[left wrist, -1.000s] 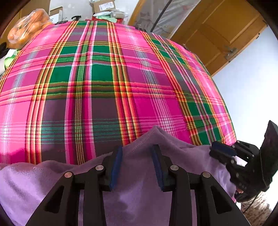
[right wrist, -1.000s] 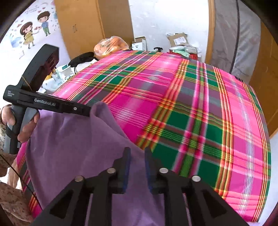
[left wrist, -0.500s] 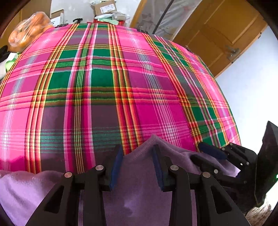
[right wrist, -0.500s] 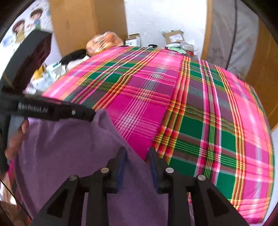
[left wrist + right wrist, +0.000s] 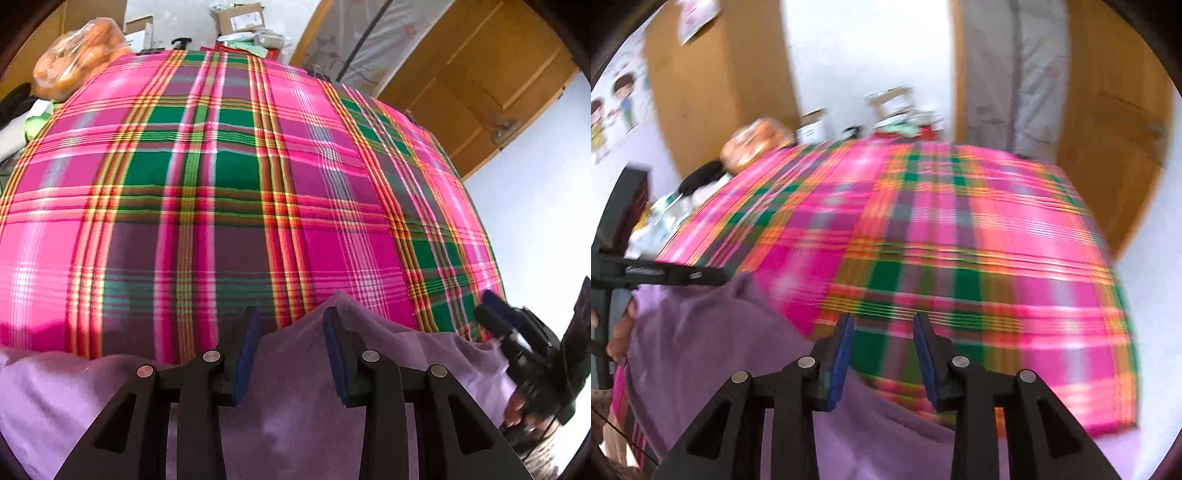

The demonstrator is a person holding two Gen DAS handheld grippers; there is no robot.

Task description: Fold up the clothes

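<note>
A purple garment (image 5: 295,387) lies bunched at the near edge of the table, which is covered with a pink and green plaid cloth (image 5: 221,184). My left gripper (image 5: 290,314) is open, and a raised fold of the garment stands between its fingers, touching the right one. In the right wrist view, the left gripper (image 5: 716,275) meets the garment (image 5: 720,350) at that peak. My right gripper (image 5: 882,321) is open above the garment's edge, with plaid cloth (image 5: 923,221) showing between its fingers. The right gripper (image 5: 491,302) also shows at the garment's right end. The right wrist view is blurred.
A bag of oranges (image 5: 77,55) and cardboard boxes (image 5: 240,16) sit beyond the table's far edge. A wooden door (image 5: 480,74) stands at the right. A hand (image 5: 620,332) grips the left tool. Most of the plaid surface lies bare.
My right gripper's fingers have spread apart and let the garment go, and it has risen and swung quickly. The left gripper stays open at the fold, shifted slightly.
</note>
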